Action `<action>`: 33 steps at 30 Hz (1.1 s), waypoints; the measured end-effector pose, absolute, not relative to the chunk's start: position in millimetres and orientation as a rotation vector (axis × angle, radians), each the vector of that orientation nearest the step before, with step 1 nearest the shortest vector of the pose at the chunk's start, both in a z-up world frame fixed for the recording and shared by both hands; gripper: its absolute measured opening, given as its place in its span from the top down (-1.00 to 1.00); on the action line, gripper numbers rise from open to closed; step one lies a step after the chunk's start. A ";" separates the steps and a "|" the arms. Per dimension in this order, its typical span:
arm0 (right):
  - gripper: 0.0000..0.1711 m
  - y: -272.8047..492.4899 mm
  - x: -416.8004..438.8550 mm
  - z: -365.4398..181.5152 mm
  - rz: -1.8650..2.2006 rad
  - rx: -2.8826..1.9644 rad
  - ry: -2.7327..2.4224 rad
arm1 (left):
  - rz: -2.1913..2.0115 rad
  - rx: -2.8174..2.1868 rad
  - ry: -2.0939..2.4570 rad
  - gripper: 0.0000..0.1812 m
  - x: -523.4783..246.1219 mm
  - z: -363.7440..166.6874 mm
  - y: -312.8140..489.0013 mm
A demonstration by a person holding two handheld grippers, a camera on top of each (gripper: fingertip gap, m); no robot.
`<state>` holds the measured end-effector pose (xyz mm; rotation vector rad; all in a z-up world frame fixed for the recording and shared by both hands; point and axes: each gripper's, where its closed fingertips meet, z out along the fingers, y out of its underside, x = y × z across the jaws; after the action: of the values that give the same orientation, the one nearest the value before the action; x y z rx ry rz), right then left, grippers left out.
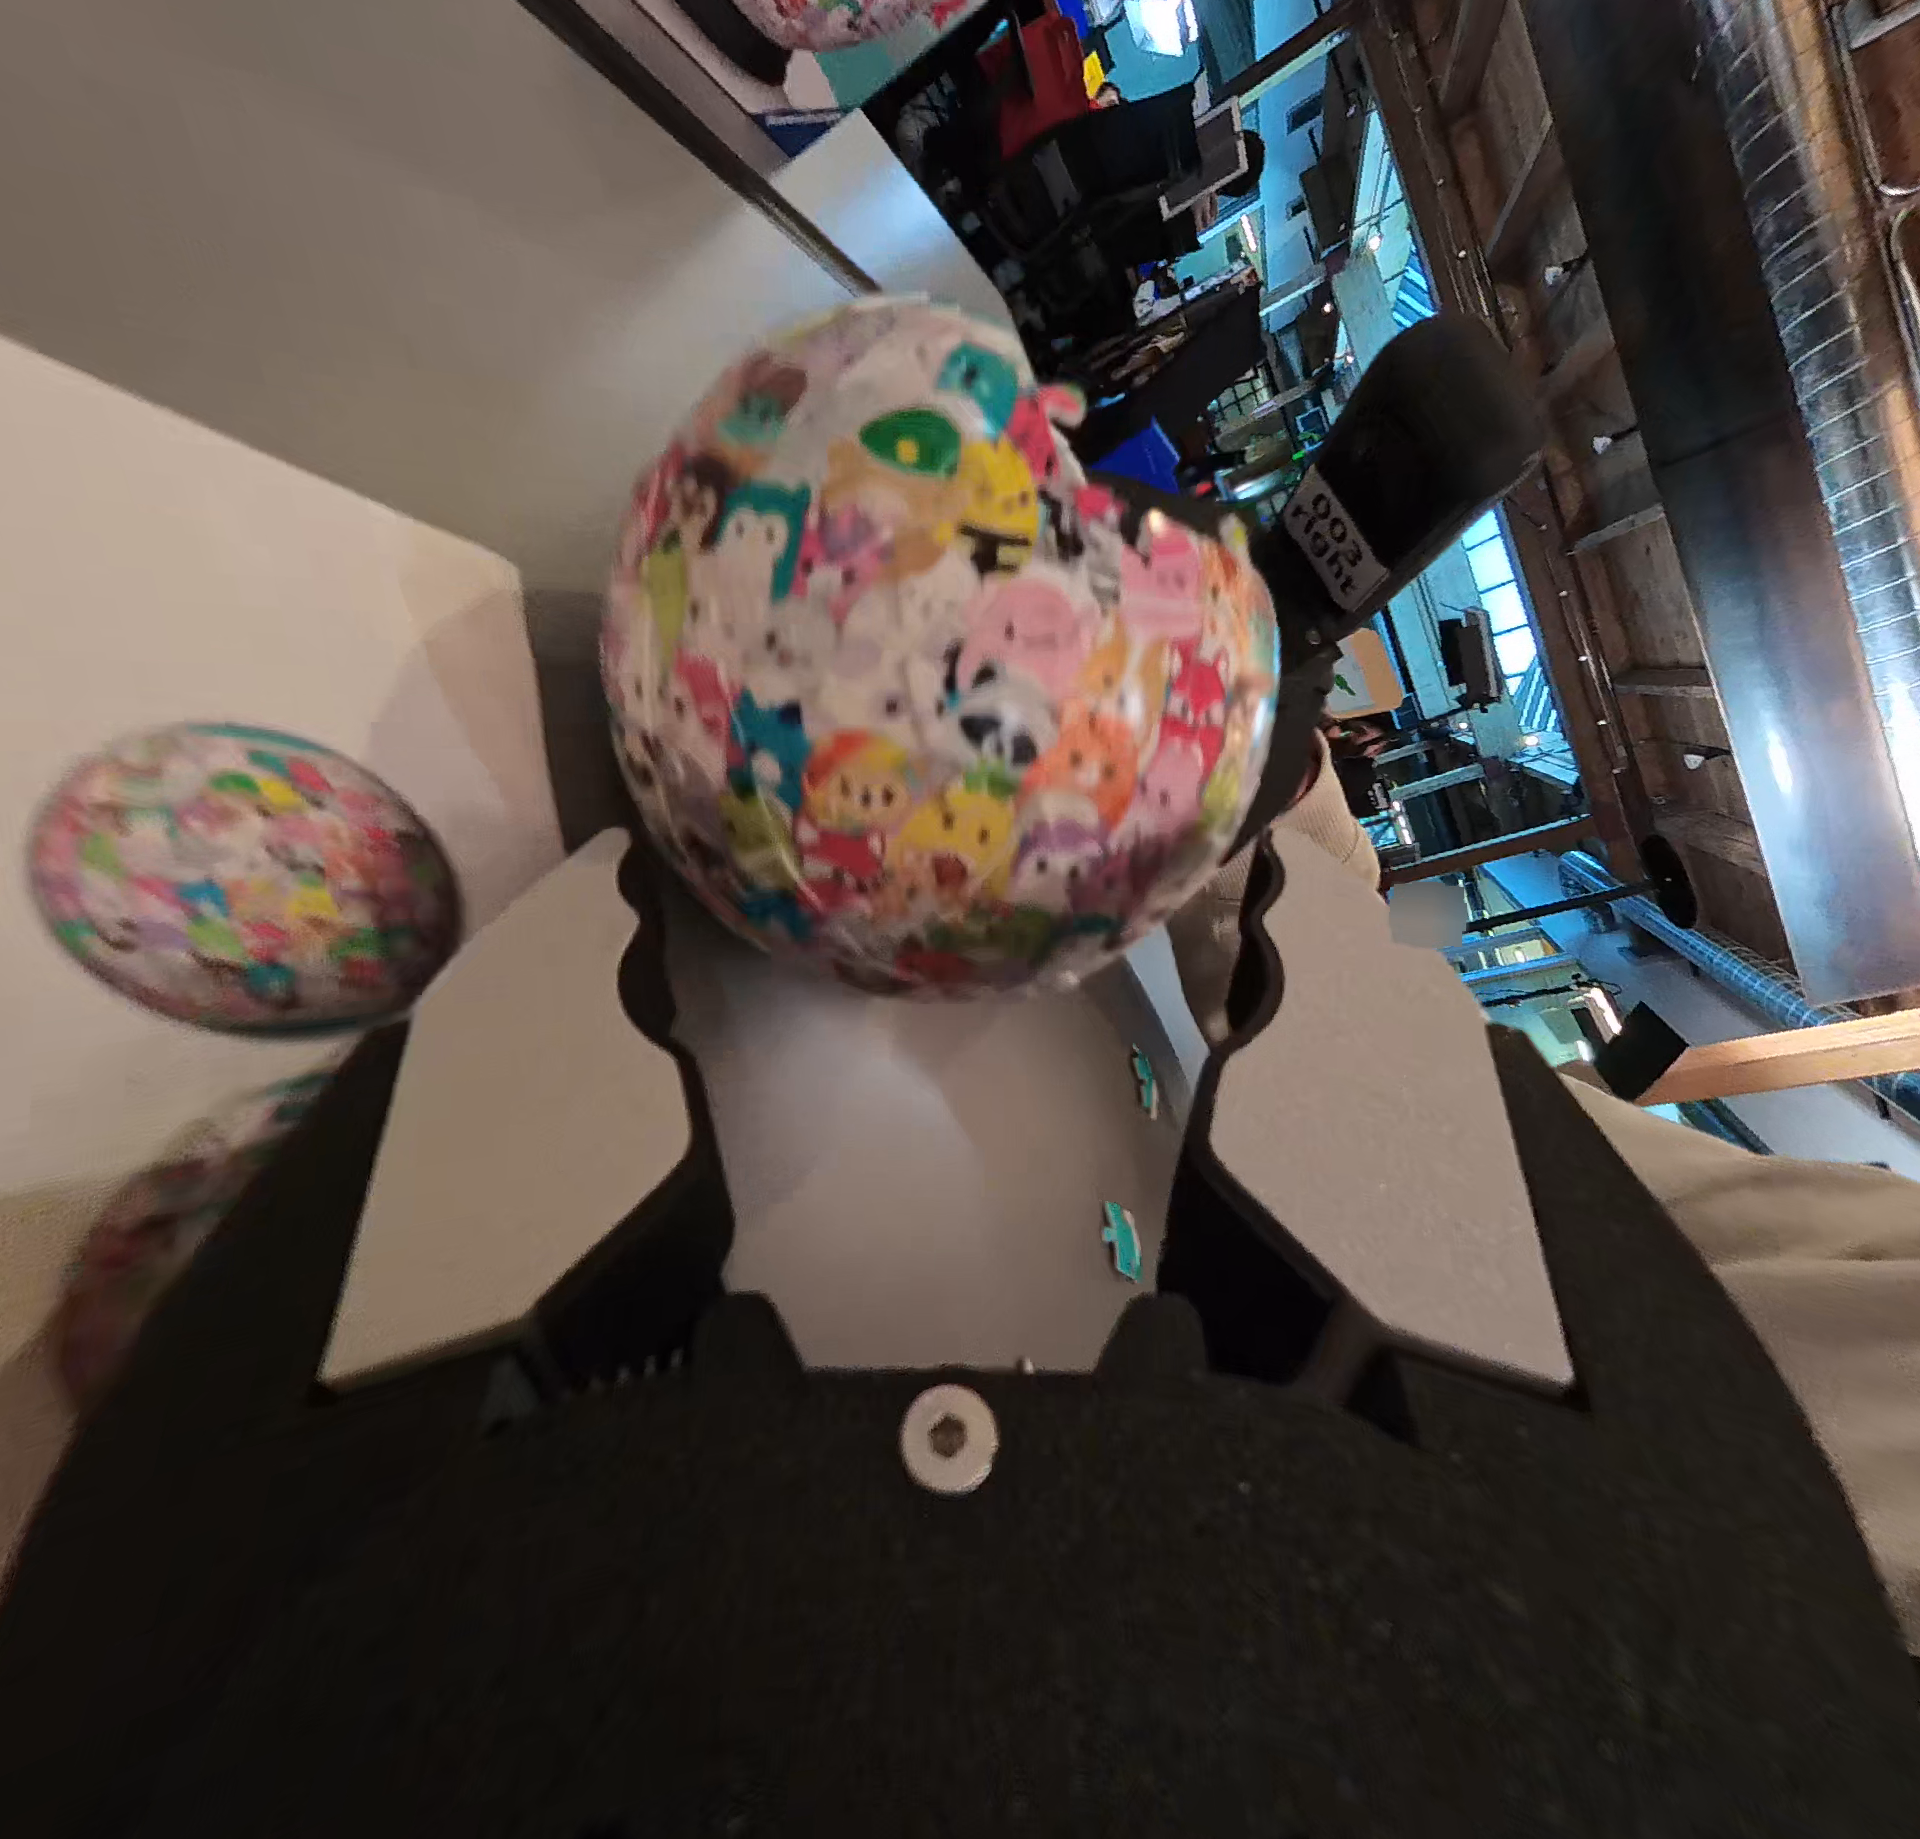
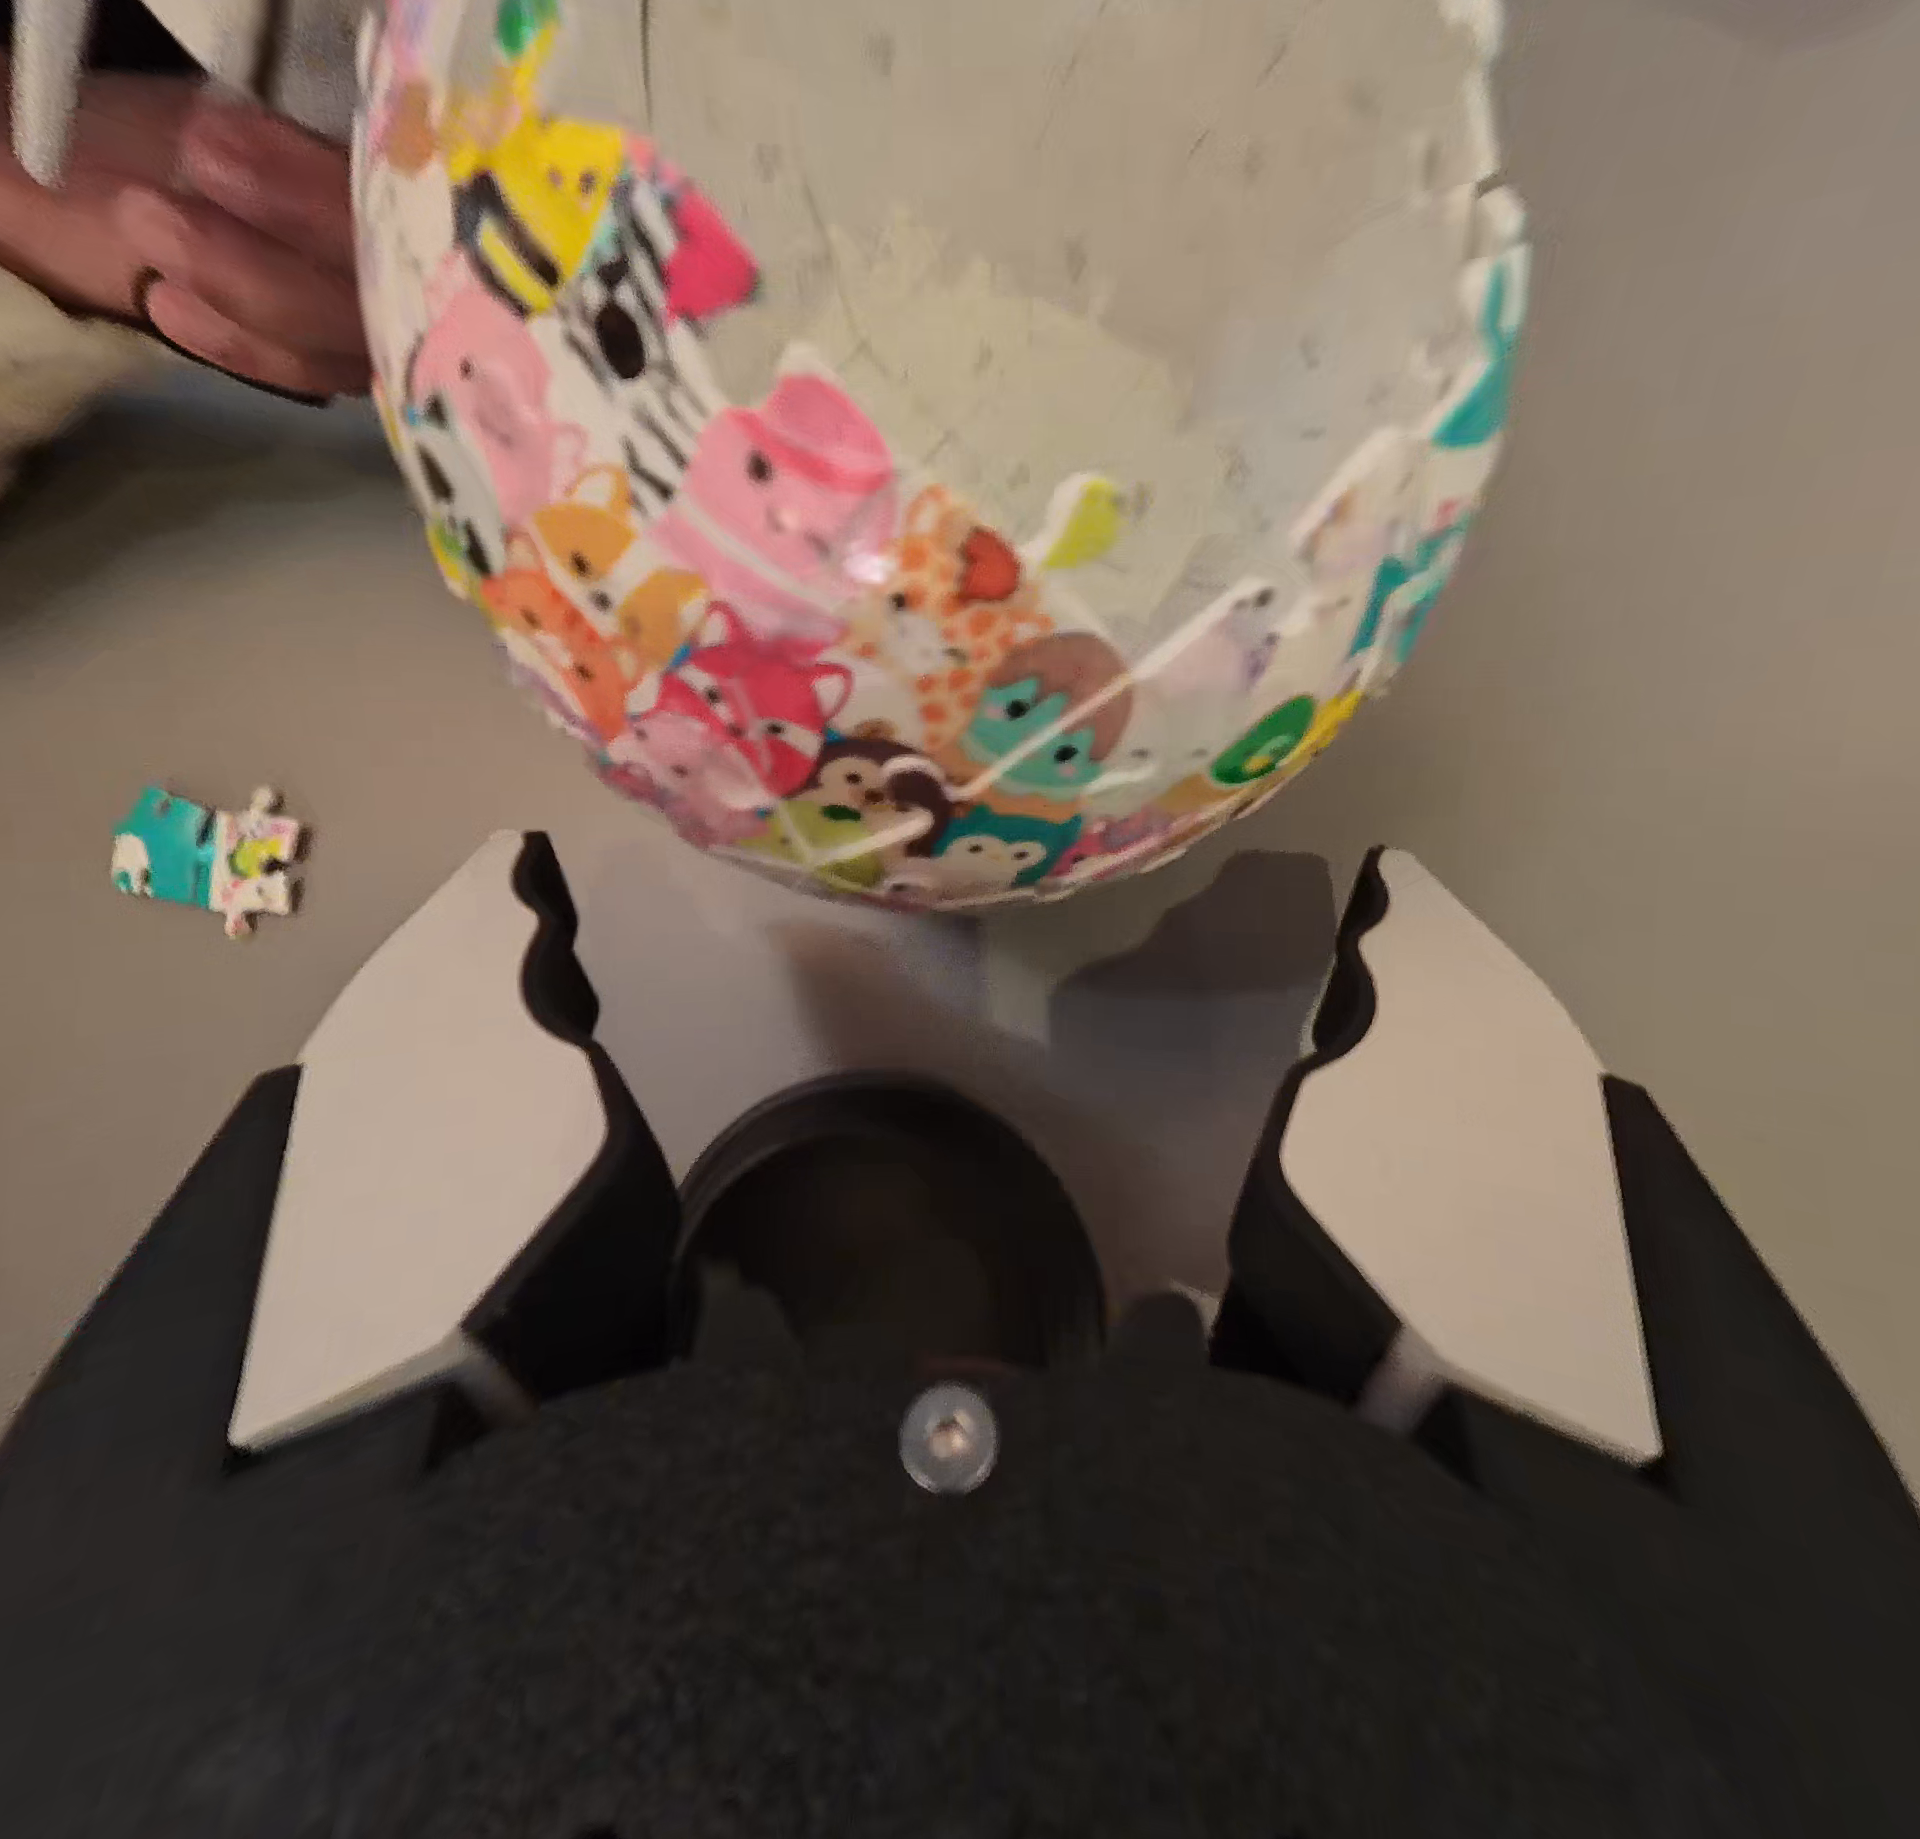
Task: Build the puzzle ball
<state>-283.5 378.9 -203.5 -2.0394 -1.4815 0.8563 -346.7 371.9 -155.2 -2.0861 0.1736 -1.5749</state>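
Observation:
The puzzle ball (image 1: 935, 646) is a sphere covered in bright cartoon animals. It sits between the fingertips of my left gripper (image 1: 940, 844), which touch its two sides and hold it off the table. In the right wrist view the ball (image 2: 831, 501) is tilted, and a jagged opening (image 2: 1091, 262) shows its white inside. My right gripper (image 2: 956, 864) is wide open and empty just below the ball. It also shows in the left wrist view (image 1: 1403, 501), beyond the ball. A loose teal piece (image 2: 208, 854) lies on the grey table (image 2: 1662, 646).
A round black stand (image 2: 883, 1218) lies under my right gripper, between its fingers. A person's hand (image 2: 208, 262) is behind the ball on the left. Two loose pieces (image 1: 1127, 1239) lie on the table. The white puzzle box (image 1: 239, 875) with ball pictures stands close by. About 10 cm separates my left fingertips from my right. My left tips are about 20 cm from the loose teal piece (image 2: 208, 854), my right tips only 15 cm.

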 end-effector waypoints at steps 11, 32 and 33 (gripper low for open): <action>-0.47 373.4 -298.4 -194.3 0.879 -2.002 -1.544 | -1.593 -2.086 0.251 -0.24 -335.2 -157.7 371.2; -0.48 353.5 -175.7 -183.3 0.486 -1.963 -1.374 | -1.477 -2.057 0.720 -0.42 -204.1 -152.6 345.7; -0.48 352.5 -173.9 -186.5 0.456 -1.948 -1.377 | -1.465 -2.047 0.726 -0.39 -203.5 -152.5 345.2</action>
<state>-173.9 352.5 -186.5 -1.9480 -1.3775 0.4559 -203.5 345.2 -152.5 -2.0471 0.7264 -1.4646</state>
